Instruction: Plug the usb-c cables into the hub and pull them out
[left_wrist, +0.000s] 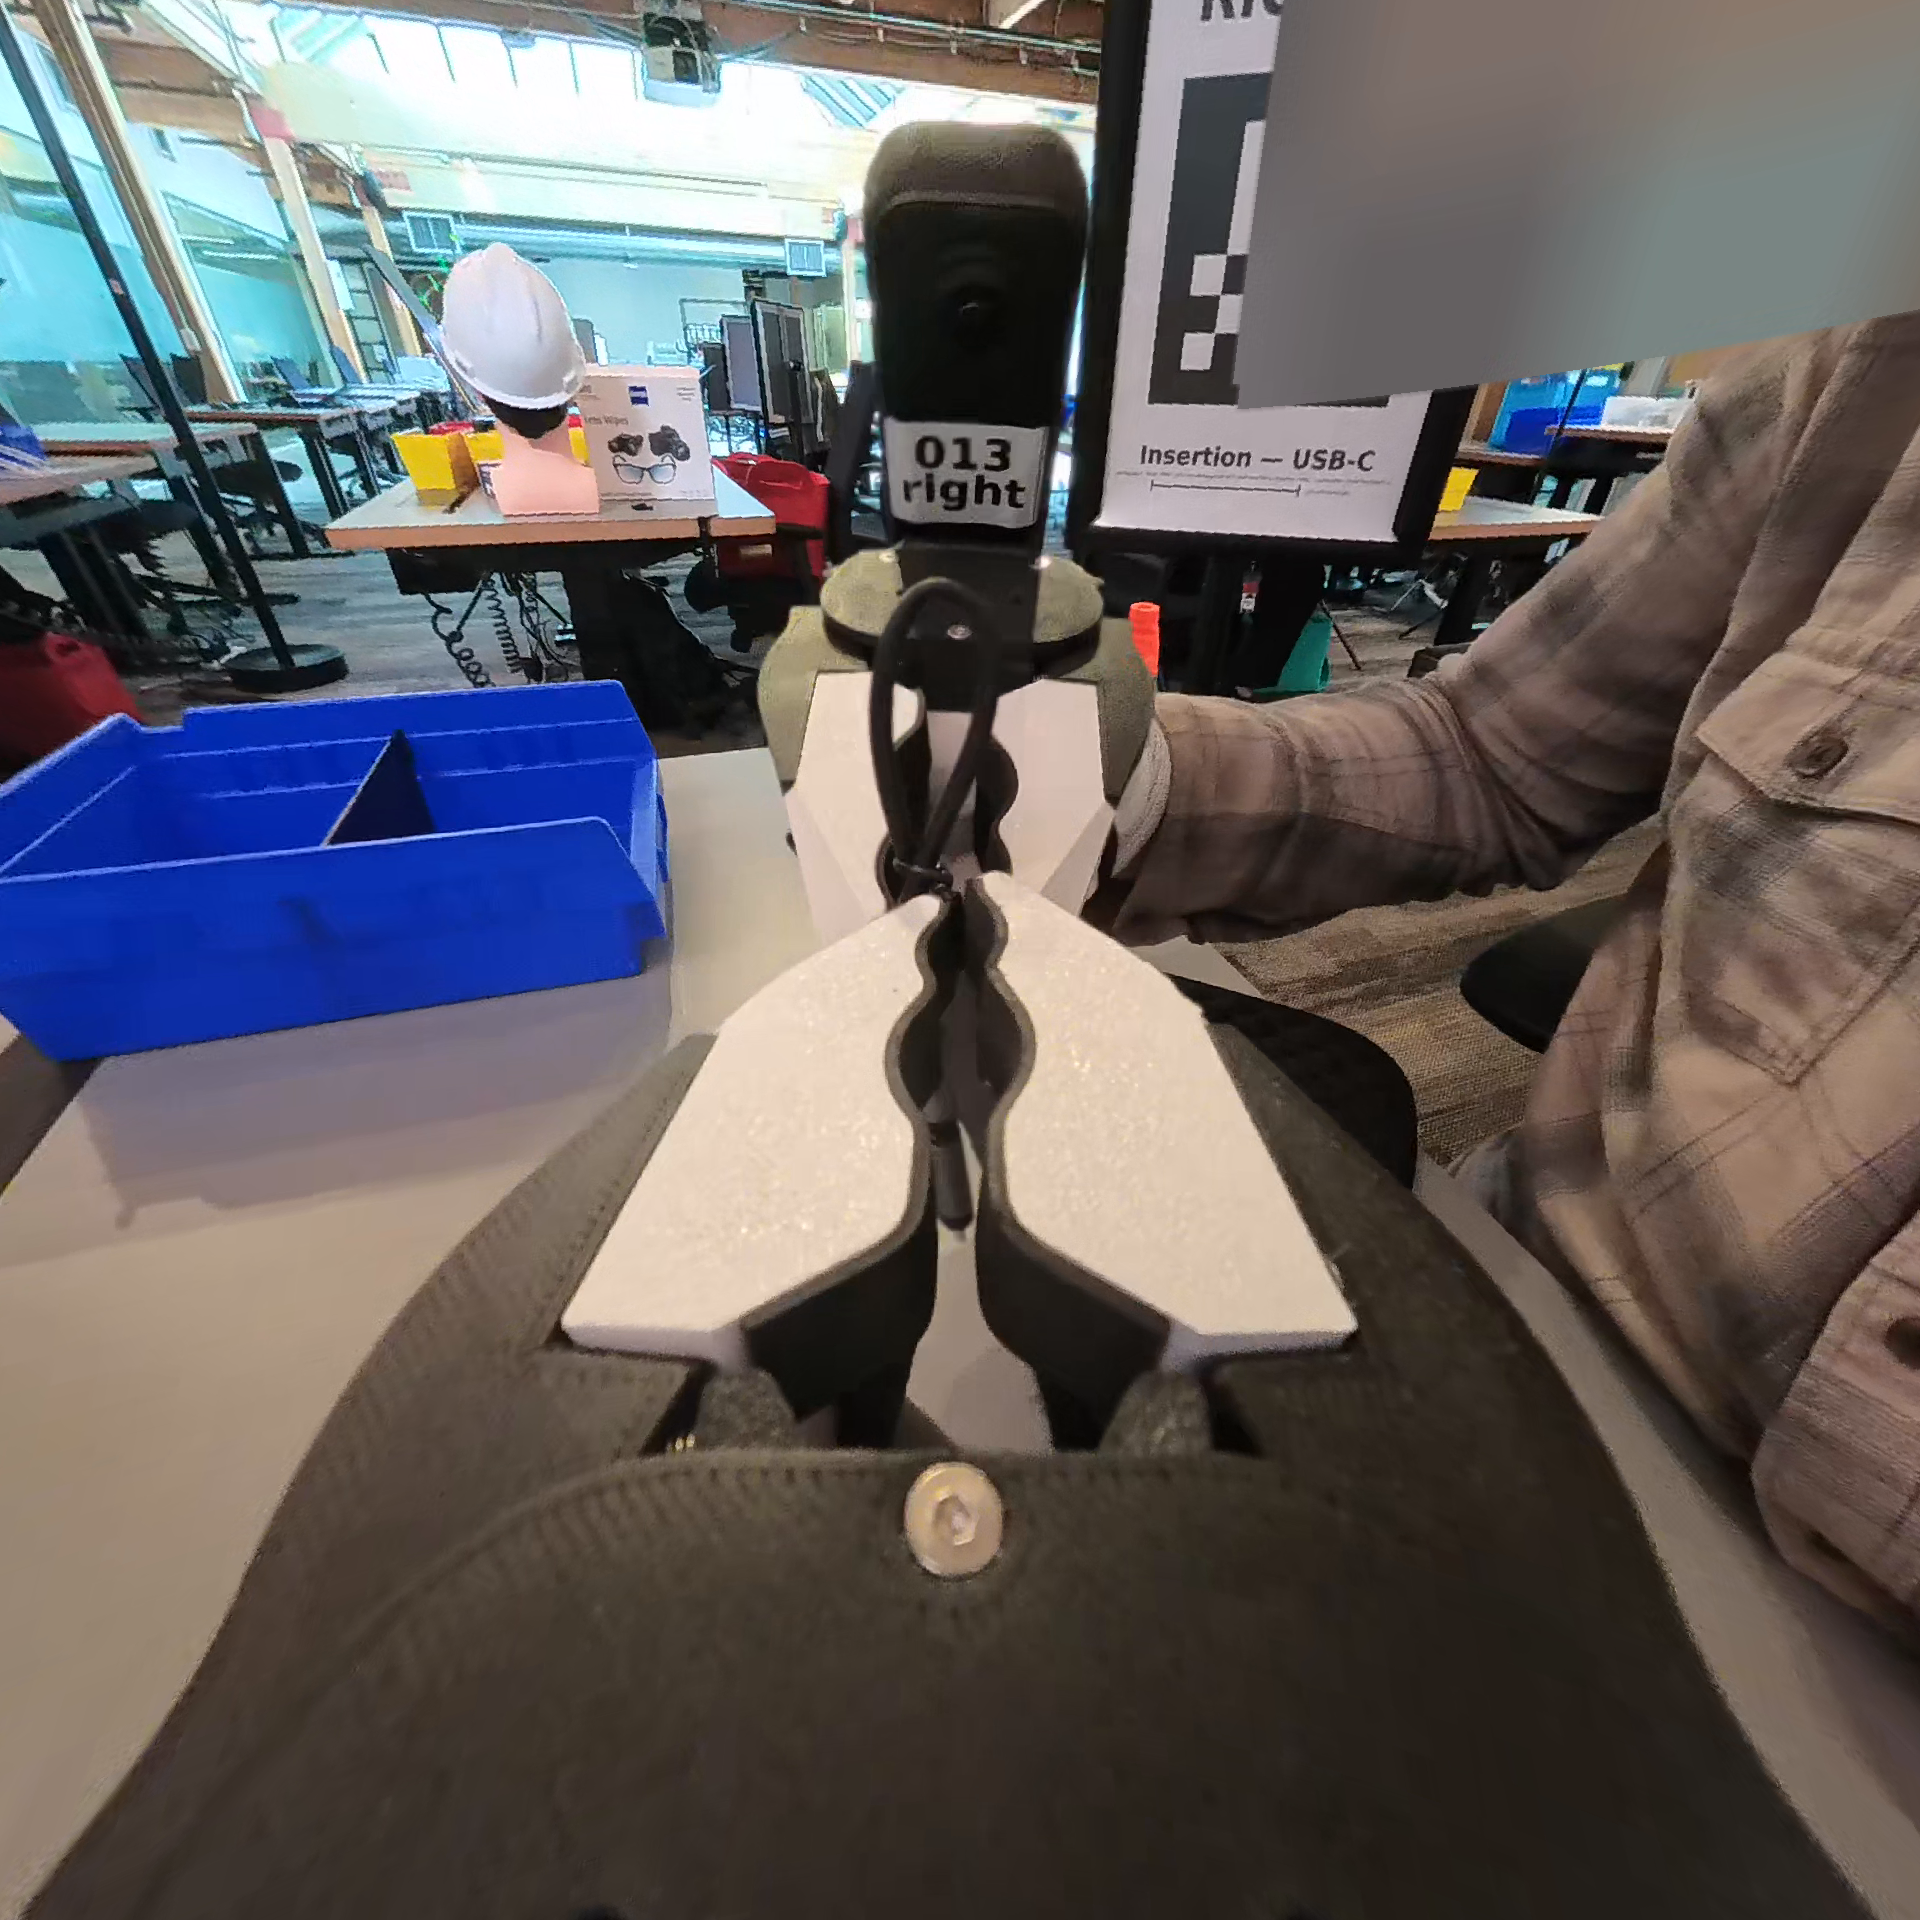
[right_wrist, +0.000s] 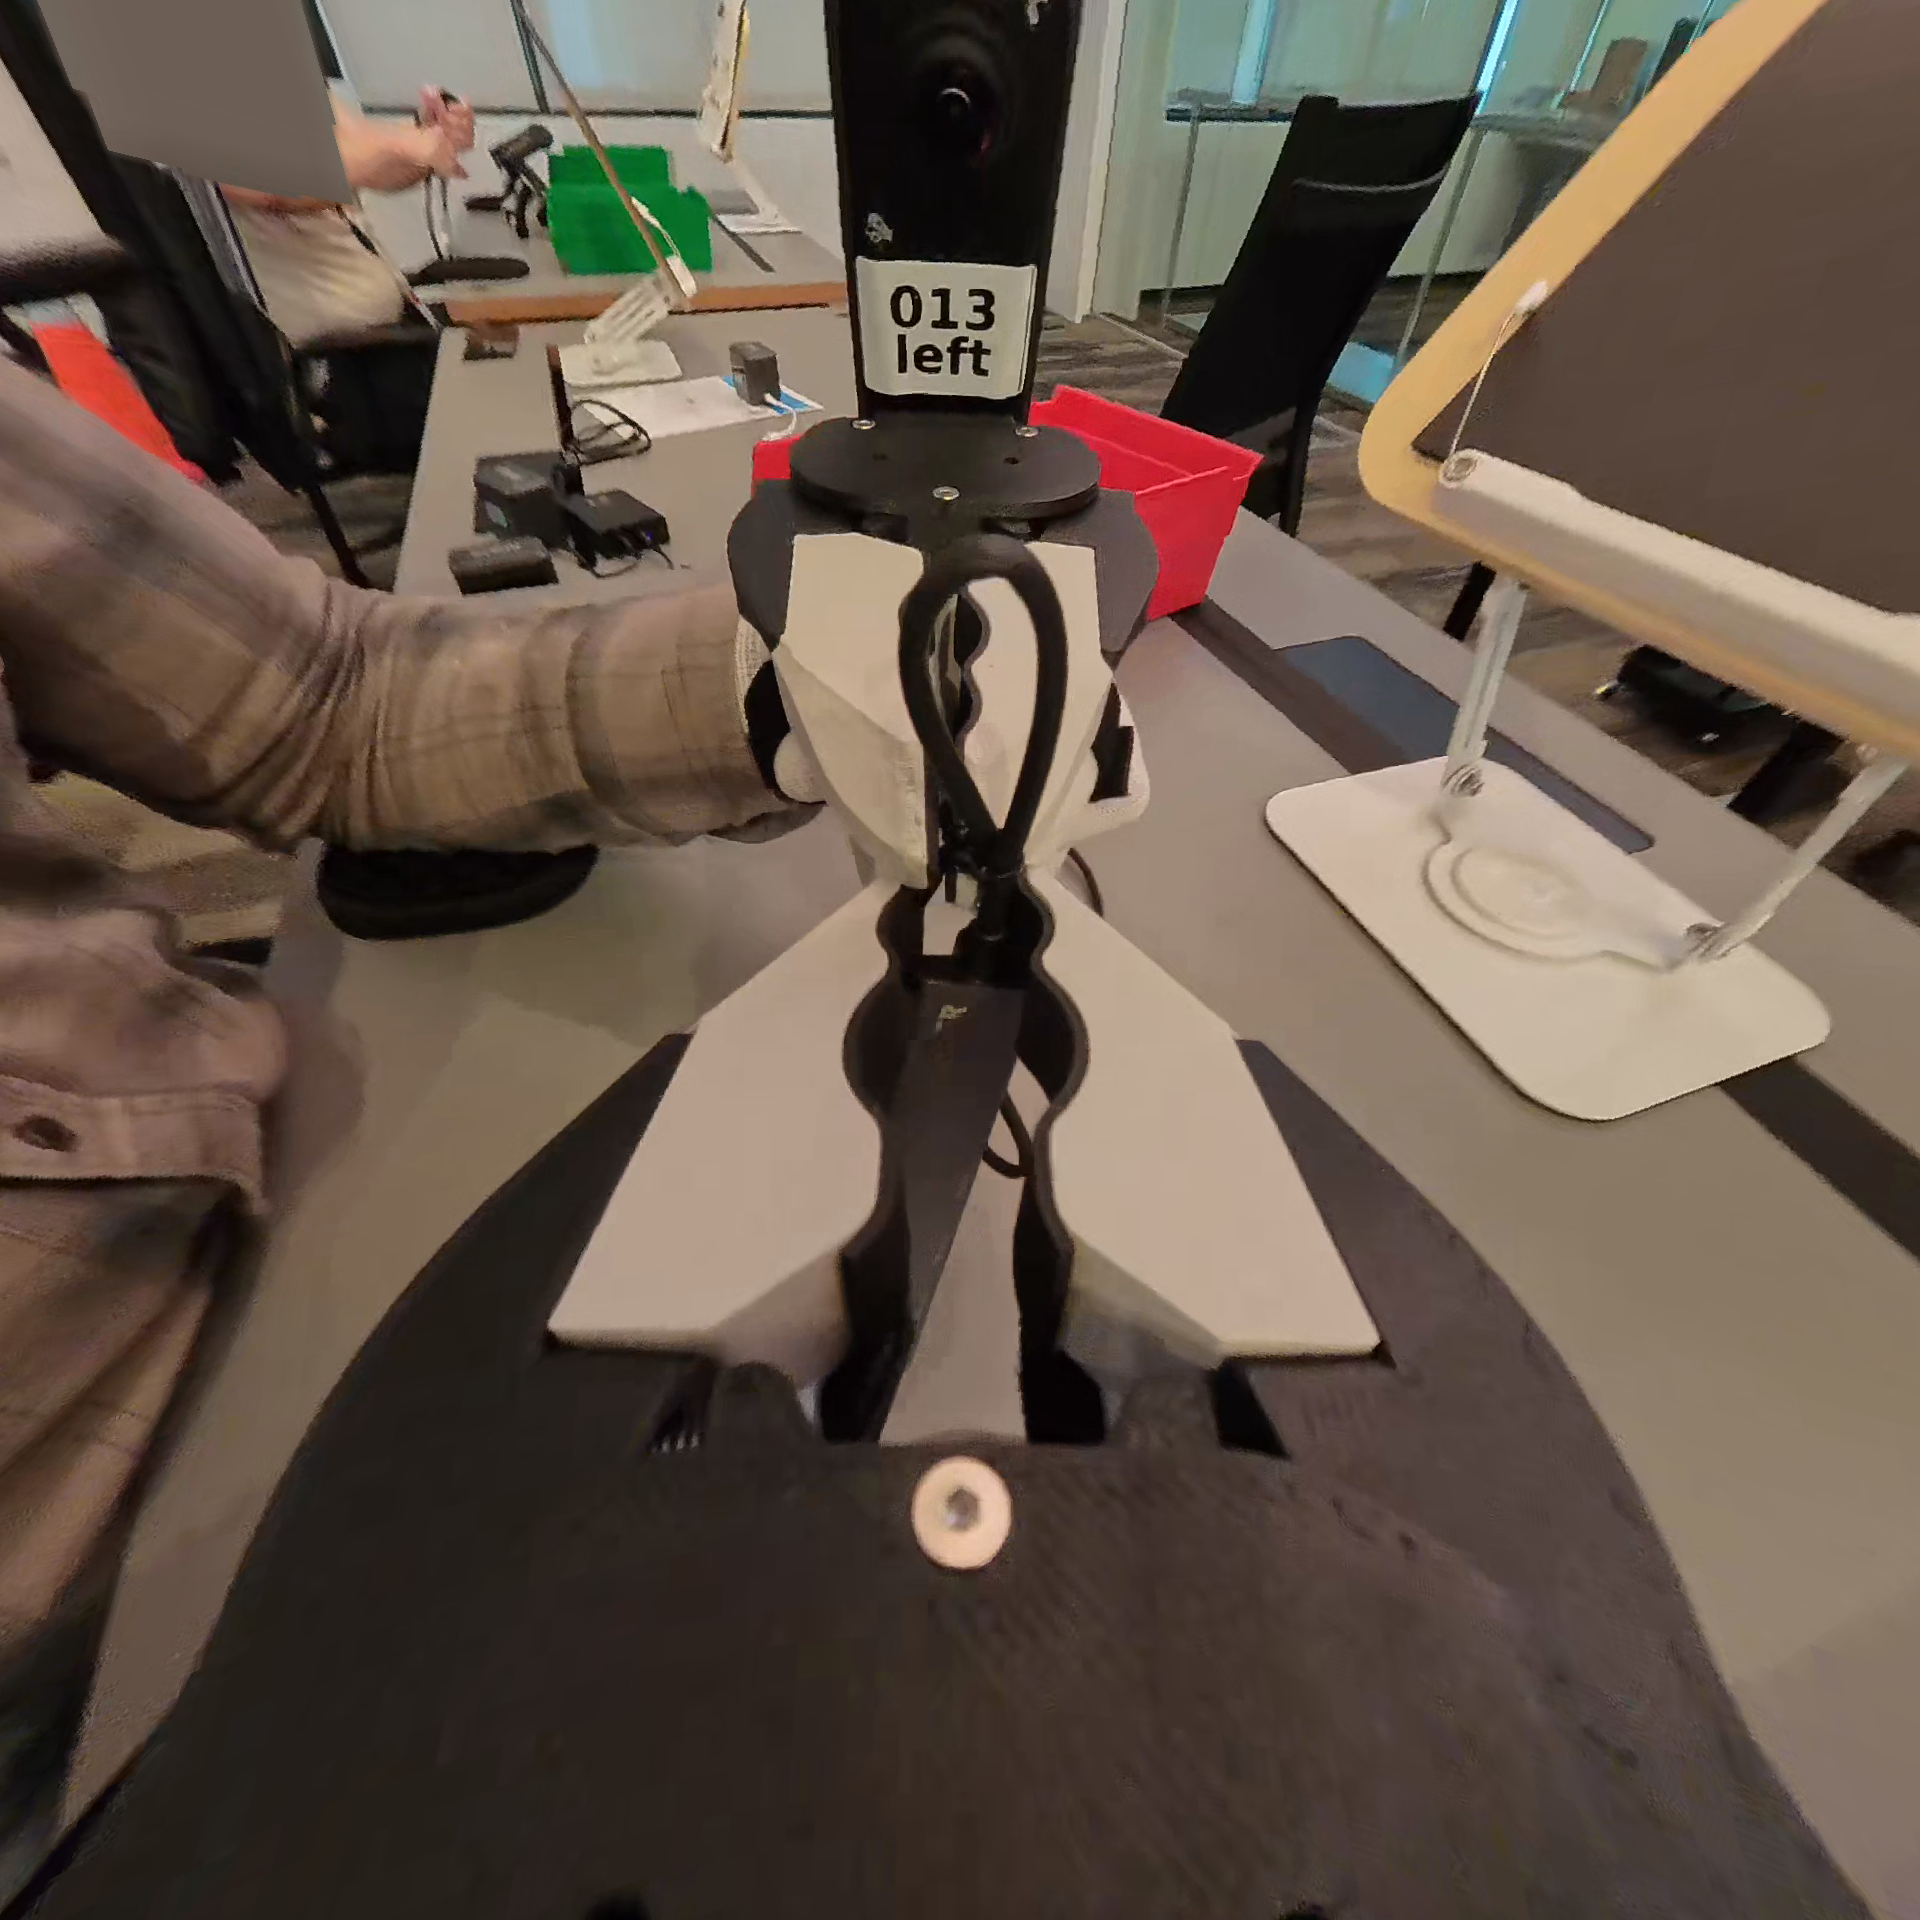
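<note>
Two grippers meet tip to tip above the grey worktop (left_wrist: 312, 1247): left gripper (left_wrist: 961, 914) jaws clamp the cable (left_wrist: 951, 1174), right gripper (right_wrist: 961, 914) jaws clamp the black hub (right_wrist: 951, 1091).

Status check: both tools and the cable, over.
Left tool shut on the usb-c cable. Right tool shut on the hub. Tips nose to nose above the table; mating point hidden.

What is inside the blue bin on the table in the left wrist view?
The blue bin shows a dark divider and no contents in the visible upper part; its front wall hides the floor.
</note>
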